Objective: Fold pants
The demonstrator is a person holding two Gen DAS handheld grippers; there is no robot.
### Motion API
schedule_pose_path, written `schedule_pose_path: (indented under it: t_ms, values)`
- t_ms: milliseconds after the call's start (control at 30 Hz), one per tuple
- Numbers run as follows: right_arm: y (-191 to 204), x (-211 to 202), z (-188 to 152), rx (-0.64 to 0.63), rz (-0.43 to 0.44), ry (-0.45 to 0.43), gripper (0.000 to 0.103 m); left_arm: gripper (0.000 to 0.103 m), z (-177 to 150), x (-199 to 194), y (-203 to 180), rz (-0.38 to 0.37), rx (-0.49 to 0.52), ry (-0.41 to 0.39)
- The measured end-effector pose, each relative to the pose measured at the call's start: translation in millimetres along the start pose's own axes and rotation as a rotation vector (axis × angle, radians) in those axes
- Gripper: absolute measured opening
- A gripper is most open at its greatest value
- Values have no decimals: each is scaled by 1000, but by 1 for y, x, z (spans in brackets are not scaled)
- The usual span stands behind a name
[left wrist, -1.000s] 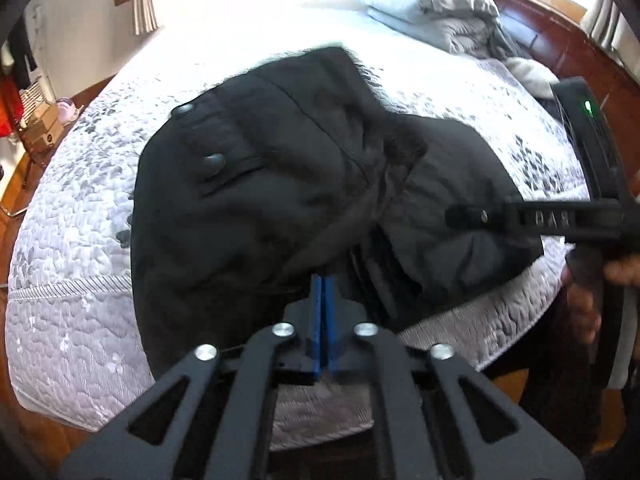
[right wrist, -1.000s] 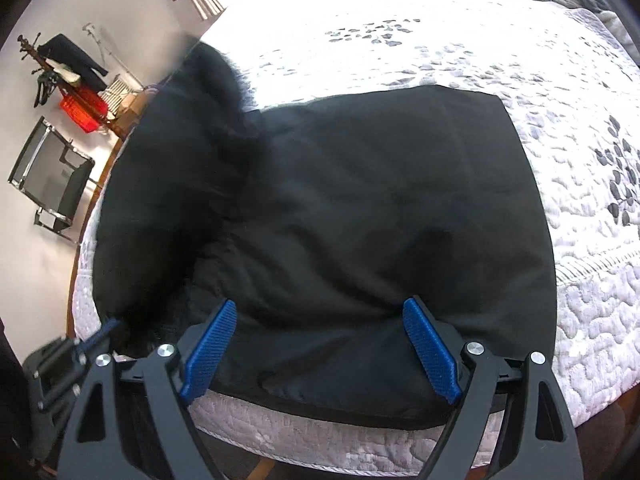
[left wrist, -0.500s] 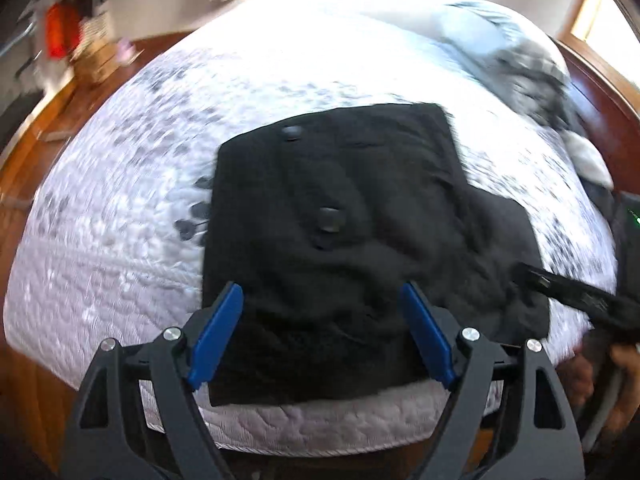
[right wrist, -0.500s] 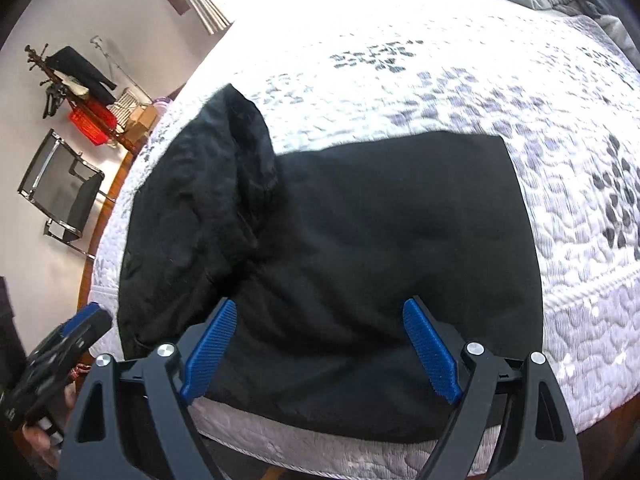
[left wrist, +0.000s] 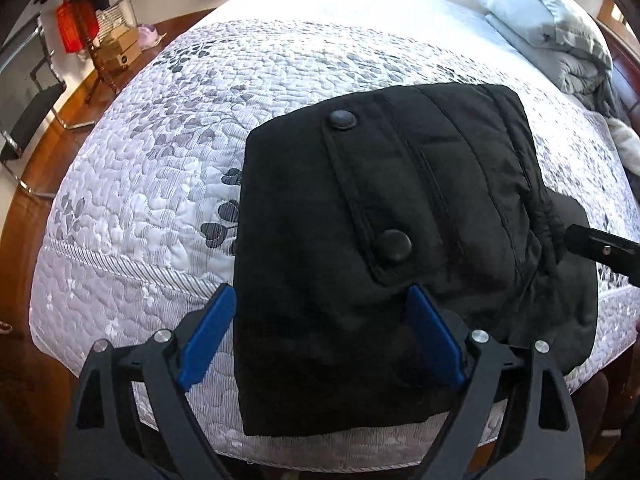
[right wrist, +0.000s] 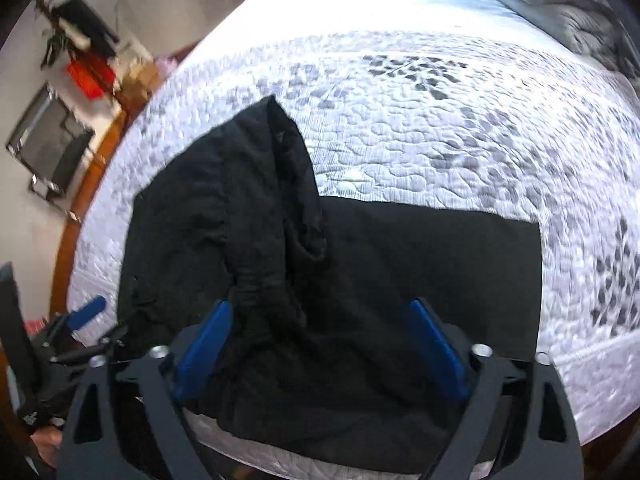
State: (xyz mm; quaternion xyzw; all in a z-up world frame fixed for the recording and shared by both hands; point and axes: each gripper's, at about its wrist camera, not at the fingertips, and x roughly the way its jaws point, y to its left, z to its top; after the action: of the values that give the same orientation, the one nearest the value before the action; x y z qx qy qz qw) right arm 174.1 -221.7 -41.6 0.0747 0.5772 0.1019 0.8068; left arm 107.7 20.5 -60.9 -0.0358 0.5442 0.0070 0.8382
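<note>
Black pants (left wrist: 384, 248) lie half-folded at the near edge of the quilted bed (left wrist: 152, 208); your left gripper (left wrist: 320, 336) and right gripper (right wrist: 320, 344) both hang spread wide, grasping nothing; one fold looks laid; next, pinch an edge for another.

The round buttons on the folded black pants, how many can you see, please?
2, both along the flap: far button, near button just ahead of the left tongs. Folds may hide others.

Black pants (left wrist: 400, 248), folded on bed
</note>
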Motion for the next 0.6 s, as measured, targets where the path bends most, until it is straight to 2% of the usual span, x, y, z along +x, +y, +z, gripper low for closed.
schedule_pose_path:
  t_ms: [167, 267, 367, 433, 467, 500, 600]
  values:
    - [-6, 28, 15, 38, 98, 55, 93, 90, 1, 2, 6, -11, -20, 17]
    - [-2, 47, 18, 25, 78, 92, 95, 90, 1, 4, 10, -14, -29, 28]
    - [4, 53, 18, -3, 97, 73, 94, 90, 1, 5, 15, -16, -41, 32]
    - [8, 53, 16, -31, 126, 60, 83, 90, 1, 6, 17, -10, -51, 34]
    - [10, 53, 15, -41, 173, 56, 59, 90, 0, 6, 18, -7, -57, 34]
    - [10, 52, 15, -36, 188, 56, 46, 90, 0, 6, 19, -7, -63, 37]
    - [12, 41, 14, -65, 193, 33, 27, 91, -1, 5, 22, -5, -75, 43]
